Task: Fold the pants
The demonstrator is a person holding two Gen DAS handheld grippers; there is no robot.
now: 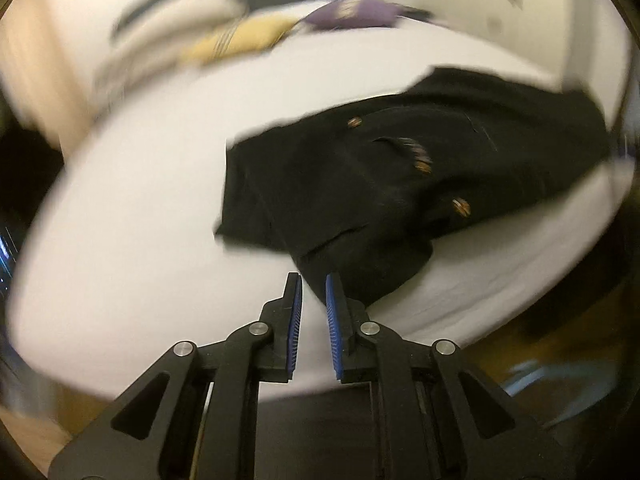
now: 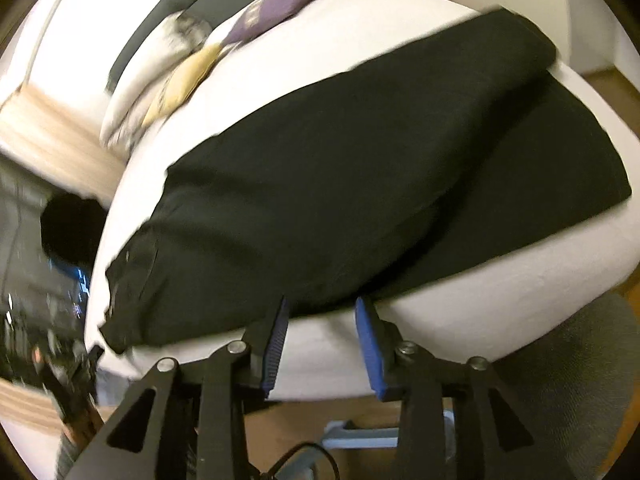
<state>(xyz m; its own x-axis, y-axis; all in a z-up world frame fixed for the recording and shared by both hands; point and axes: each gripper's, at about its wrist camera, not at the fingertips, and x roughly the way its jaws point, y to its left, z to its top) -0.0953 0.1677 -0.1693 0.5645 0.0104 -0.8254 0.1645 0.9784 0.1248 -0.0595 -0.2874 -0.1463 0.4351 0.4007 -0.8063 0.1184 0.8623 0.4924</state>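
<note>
The black pants [image 2: 360, 152] lie spread across the white bed sheet [image 1: 140, 200], with the buttoned waist end (three brown buttons [image 1: 422, 167] show there) toward the left gripper and the legs running off to the right along the near edge of the mattress. The cloth looks laid one leg over the other, though a loose corner bunches near the waist.

The left gripper [image 1: 314, 284] hovers just at that bunched corner, its blue-padded fingers a little apart and holding nothing. The right gripper [image 2: 322, 306] sits at the near edge of the legs, fingers spread wide, with the hem of cloth just above the tips; nothing is pinched there either.

This reads as the reach before a fold: both tools are lining up on the near edge, grasp not yet made. The next move likely calls for each gripper to slide under the edge, close on both layers together, then lift evenly so the fabric carries over without dragging the sheet.
</note>
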